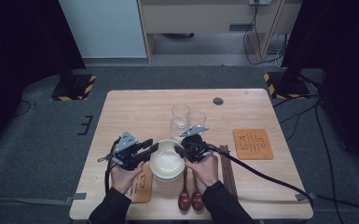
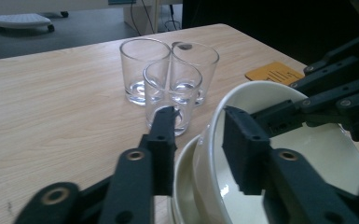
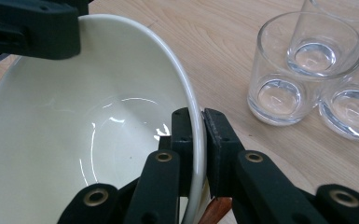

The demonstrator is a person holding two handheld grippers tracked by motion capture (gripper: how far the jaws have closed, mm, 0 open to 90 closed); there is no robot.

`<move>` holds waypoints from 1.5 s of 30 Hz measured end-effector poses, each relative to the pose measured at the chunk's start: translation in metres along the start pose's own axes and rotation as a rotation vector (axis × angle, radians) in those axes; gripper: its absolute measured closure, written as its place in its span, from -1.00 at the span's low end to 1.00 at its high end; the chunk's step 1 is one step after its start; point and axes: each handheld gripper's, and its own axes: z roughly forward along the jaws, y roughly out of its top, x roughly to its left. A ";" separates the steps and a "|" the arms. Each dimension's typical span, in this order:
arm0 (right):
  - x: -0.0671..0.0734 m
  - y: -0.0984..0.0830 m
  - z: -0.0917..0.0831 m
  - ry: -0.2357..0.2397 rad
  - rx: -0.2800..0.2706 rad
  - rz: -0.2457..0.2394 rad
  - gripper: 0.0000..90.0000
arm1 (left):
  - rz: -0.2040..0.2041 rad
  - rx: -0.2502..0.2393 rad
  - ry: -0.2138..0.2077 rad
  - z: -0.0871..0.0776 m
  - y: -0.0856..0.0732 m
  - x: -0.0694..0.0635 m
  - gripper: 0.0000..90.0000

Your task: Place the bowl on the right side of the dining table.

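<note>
Right gripper view shows the right gripper [image 3: 196, 140] clamped on the top bowl's [image 3: 98, 121] rim (stacked near-centre on the table [image 1: 135, 107]); the left gripper [image 2: 198, 135] straddles the opposite rim, jaws apart.

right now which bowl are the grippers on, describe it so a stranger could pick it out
On the light wooden table, look at the near middle, in front of three clear drinking glasses. There sits a stack of cream ceramic bowls. It is the tilted top cream bowl: the right gripper pinches its rim, and the left gripper straddles the opposite edge.
</note>
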 end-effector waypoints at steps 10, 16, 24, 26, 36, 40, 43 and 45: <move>-0.003 0.002 0.001 -0.012 -0.001 0.019 0.86 | 0.032 -0.036 -0.006 -0.004 0.001 0.001 -0.28; -0.004 0.002 0.001 -0.019 -0.003 0.016 0.85 | 0.021 -0.039 -0.004 -0.009 0.002 0.009 -0.43; -0.003 0.001 0.003 -0.022 0.002 0.013 0.85 | -0.008 -0.050 0.021 -0.021 0.003 0.024 -0.52; -0.003 0.001 0.003 -0.023 0.001 0.011 0.85 | -0.017 -0.052 0.030 -0.023 0.002 0.028 -0.53; -0.001 0.000 0.002 -0.024 -0.001 0.002 0.85 | -0.055 -0.017 0.100 -0.025 -0.011 0.053 -0.56; -0.001 -0.001 0.001 -0.022 0.000 0.002 0.85 | -0.069 0.013 0.138 -0.023 -0.018 0.064 -0.56; -0.002 0.000 0.000 -0.023 -0.004 0.002 0.85 | -0.079 0.034 0.170 -0.022 -0.024 0.072 -0.57; -0.002 0.001 -0.001 -0.019 -0.007 0.007 0.85 | -0.084 0.049 0.200 -0.020 -0.029 0.077 -0.58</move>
